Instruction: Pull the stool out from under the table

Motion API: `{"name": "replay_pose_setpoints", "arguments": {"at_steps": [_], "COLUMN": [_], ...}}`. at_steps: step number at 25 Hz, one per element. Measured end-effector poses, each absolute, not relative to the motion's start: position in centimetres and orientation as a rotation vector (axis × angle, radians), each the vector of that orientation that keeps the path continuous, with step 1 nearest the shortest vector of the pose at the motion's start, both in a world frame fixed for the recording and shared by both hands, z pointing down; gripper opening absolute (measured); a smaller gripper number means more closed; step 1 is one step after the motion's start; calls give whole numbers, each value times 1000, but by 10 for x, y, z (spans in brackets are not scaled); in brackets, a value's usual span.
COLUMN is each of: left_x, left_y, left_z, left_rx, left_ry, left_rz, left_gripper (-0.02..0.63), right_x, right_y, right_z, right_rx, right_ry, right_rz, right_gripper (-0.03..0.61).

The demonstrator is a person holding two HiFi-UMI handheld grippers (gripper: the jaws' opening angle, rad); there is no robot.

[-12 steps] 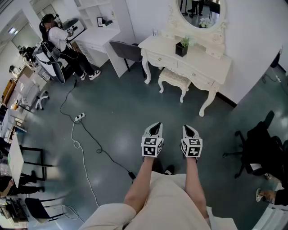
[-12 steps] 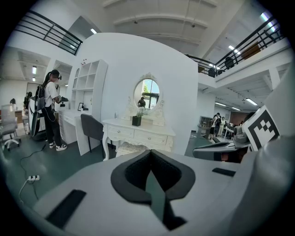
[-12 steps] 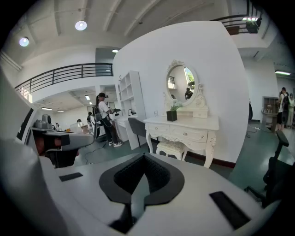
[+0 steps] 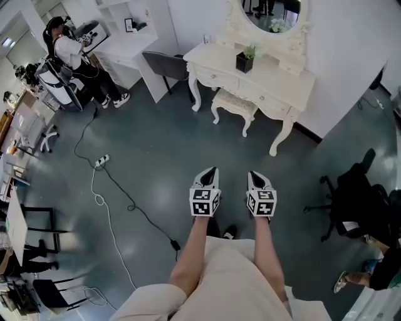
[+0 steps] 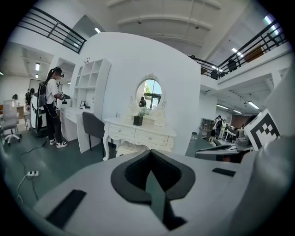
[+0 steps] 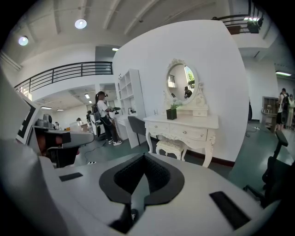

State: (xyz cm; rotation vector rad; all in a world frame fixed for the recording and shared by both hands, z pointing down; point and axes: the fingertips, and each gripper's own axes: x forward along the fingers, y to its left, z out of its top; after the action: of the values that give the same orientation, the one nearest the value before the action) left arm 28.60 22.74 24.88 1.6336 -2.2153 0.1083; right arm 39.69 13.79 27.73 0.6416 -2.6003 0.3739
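A cream carved stool (image 4: 234, 103) stands tucked under the front of a white dressing table (image 4: 276, 78) by the far wall. The same stool (image 6: 170, 147) shows ahead in the right gripper view, and partly behind the jaws as the stool (image 5: 131, 148) in the left gripper view. My left gripper (image 4: 208, 171) and right gripper (image 4: 254, 176) are held side by side in front of me, well short of the stool. Both are shut with nothing between the jaws. Both point toward the table.
A plant pot (image 4: 244, 61) and an oval mirror (image 4: 270, 12) sit on the table. A grey chair (image 4: 165, 64) stands to its left, a black office chair (image 4: 351, 194) at right. A cable and power strip (image 4: 102, 161) lie on the floor. A person (image 4: 62, 50) stands far left.
The table and stool have shifted up and left in the head view, and the grippers sit slightly lower and further left. Both grippers stay shut.
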Motion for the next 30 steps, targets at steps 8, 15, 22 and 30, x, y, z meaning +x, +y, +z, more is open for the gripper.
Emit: {"name": "replay_pose_setpoints", "arguments": {"at_steps": [8, 15, 22, 30], "left_x": [260, 224, 182, 124], "left_y": [207, 169, 133, 92], "left_z": [260, 251, 258, 277], "left_rx": [1629, 1643, 1651, 1650], "left_ry": [-2188, -2177, -2136, -2079], "left_rz": [108, 82, 81, 86], "left_gripper": [15, 15, 15, 15], "right_x": [379, 356, 333, 296], "right_y": [111, 81, 51, 16], "right_z": [281, 280, 289, 310], "right_rx": [727, 757, 773, 807], "right_ry": [-2592, -2587, -2526, -2437], "right_rz": [418, 474, 502, 526], "right_gripper": [43, 44, 44, 46]}}
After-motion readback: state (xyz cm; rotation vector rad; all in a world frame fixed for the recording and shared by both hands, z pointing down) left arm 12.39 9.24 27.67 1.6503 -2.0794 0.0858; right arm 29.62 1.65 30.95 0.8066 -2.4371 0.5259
